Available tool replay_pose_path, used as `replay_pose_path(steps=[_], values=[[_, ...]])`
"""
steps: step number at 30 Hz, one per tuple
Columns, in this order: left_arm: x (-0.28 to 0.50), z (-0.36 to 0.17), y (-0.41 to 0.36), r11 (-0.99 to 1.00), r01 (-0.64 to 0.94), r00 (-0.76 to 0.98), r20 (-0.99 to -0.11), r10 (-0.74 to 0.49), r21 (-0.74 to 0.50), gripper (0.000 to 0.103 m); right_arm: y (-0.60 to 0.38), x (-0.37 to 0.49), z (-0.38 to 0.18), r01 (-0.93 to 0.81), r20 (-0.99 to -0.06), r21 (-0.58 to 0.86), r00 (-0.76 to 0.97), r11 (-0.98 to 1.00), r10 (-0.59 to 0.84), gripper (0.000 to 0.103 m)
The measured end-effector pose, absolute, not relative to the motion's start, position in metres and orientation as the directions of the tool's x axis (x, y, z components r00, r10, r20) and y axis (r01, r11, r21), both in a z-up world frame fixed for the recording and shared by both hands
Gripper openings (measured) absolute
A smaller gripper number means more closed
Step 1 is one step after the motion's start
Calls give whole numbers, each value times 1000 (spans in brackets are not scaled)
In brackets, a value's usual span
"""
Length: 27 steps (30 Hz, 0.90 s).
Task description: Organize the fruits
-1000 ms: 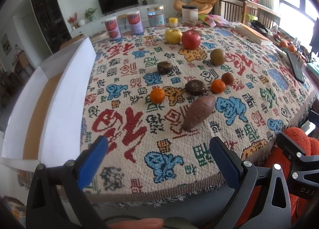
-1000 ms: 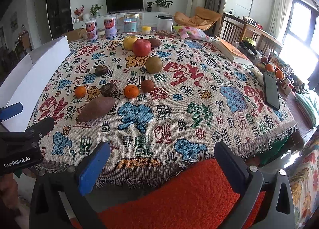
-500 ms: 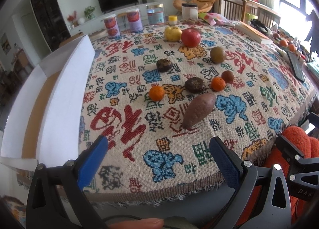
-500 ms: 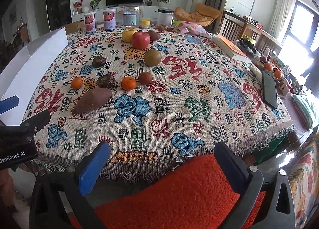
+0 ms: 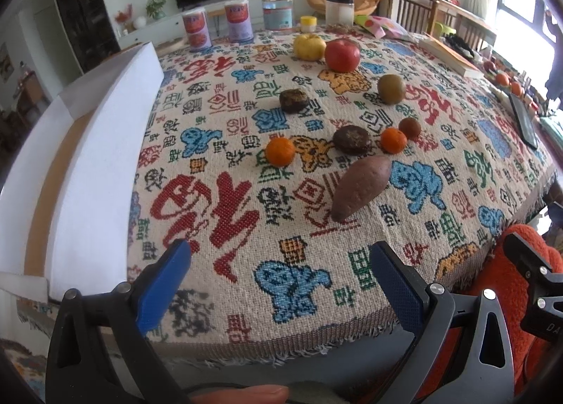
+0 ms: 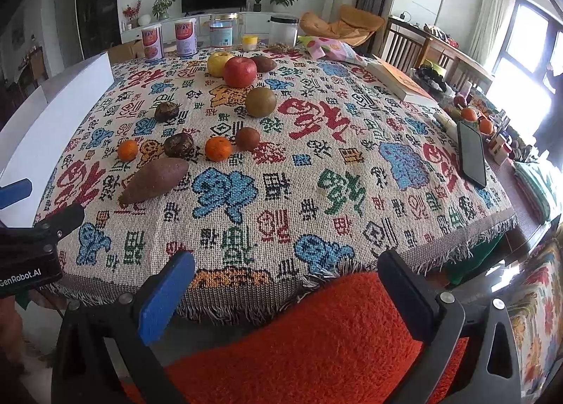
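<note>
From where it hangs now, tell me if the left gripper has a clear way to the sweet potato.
Probably yes. The left gripper is open at the table's near edge, and only bare patterned cloth lies between it and the sweet potato, the nearest item. The fruits sit behind it, the white box off to the left.

On the cloth: two tangerines [image 6: 127, 150] [image 6: 218, 148], two apples [image 6: 239, 71] [image 6: 219, 63], two sweet potatoes [image 6: 153, 180] [image 6: 264, 63], three tins [image 6: 152, 42] [image 6: 185, 38] [image 6: 222, 32].
</note>
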<state>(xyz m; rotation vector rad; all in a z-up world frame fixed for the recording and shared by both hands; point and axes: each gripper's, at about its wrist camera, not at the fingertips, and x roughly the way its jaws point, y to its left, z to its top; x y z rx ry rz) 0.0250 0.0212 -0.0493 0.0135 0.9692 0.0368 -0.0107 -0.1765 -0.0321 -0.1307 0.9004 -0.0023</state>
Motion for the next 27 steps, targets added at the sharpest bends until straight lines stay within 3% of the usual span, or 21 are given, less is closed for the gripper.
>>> replay_pose_path(steps=[3,10,23,27], values=[[33,-70,40,999,-44,519,-855,8,-17,102,-178,-12,-36,-73,-772,-55,636,996,4,103],[50,-109,46,998,-24,469,-881,62,57,102,-173,-13,-51,-101,-773,-24,633,995,45,103],[69,-111,63,999,-41,495,-869,14,-7,103,-181,-19,-47,-129,-724,54,678,990,128,103],[102,-95,78,981,-27,536,-831,-147,-191,101,-181,-19,-48,-132,-726,60,675,989,134,103]])
